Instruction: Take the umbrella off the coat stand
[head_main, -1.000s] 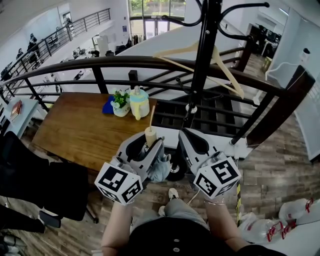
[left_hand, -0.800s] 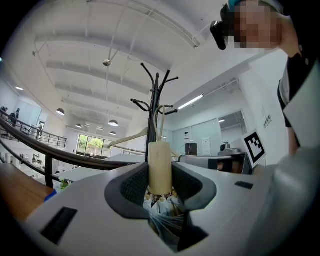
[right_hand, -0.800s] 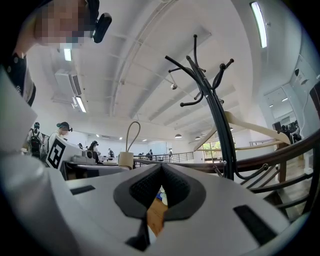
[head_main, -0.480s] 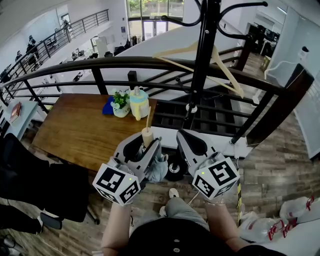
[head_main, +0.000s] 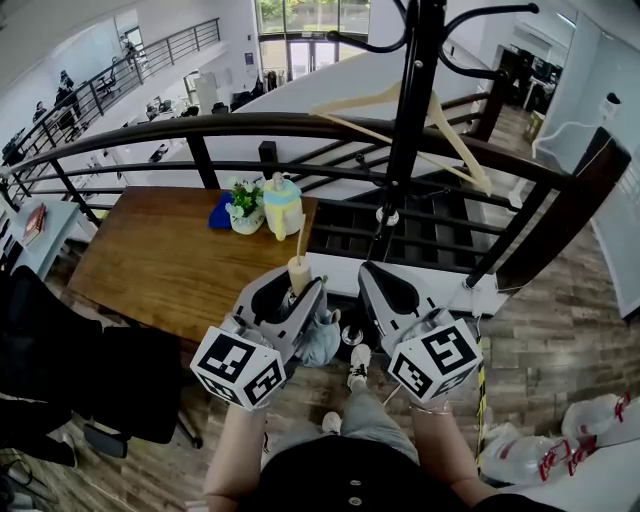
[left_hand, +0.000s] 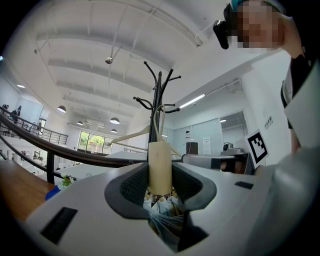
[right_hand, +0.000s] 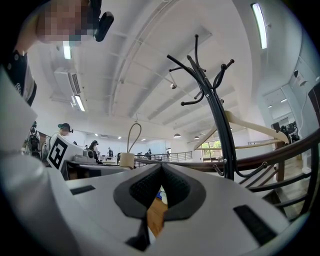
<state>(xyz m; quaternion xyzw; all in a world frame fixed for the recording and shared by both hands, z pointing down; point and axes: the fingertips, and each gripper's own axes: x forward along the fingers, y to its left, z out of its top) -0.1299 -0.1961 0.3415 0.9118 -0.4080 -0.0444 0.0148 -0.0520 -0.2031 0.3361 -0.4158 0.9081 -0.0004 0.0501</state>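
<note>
My left gripper (head_main: 291, 291) is shut on the folded umbrella (head_main: 299, 272). Its cream handle stands upright between the pads, with a thin loop strap on top and pale blue fabric (head_main: 322, 338) bunched below. In the left gripper view the umbrella's handle (left_hand: 160, 167) fills the gap of my left gripper (left_hand: 161, 189), and the coat stand (left_hand: 159, 100) rises behind it. The umbrella hangs clear of the black coat stand (head_main: 408, 110), which carries a wooden hanger (head_main: 452, 132). My right gripper (head_main: 371, 272) is beside it, shut and empty. In the right gripper view, my right gripper (right_hand: 161, 172) has the umbrella's handle (right_hand: 126, 160) at its left and the coat stand (right_hand: 216, 117) at its right.
A dark railing (head_main: 250, 125) runs across just beyond the grippers. Behind it is a wooden table (head_main: 140, 260) with a potted plant (head_main: 243, 206) and a pale jug (head_main: 280, 205). A black chair (head_main: 60, 350) stands at the left, and white bags (head_main: 530, 455) lie on the floor at the right.
A white shoe has stepped forward beneath the grippers. Both grippers and the umbrella stay where they were.
</note>
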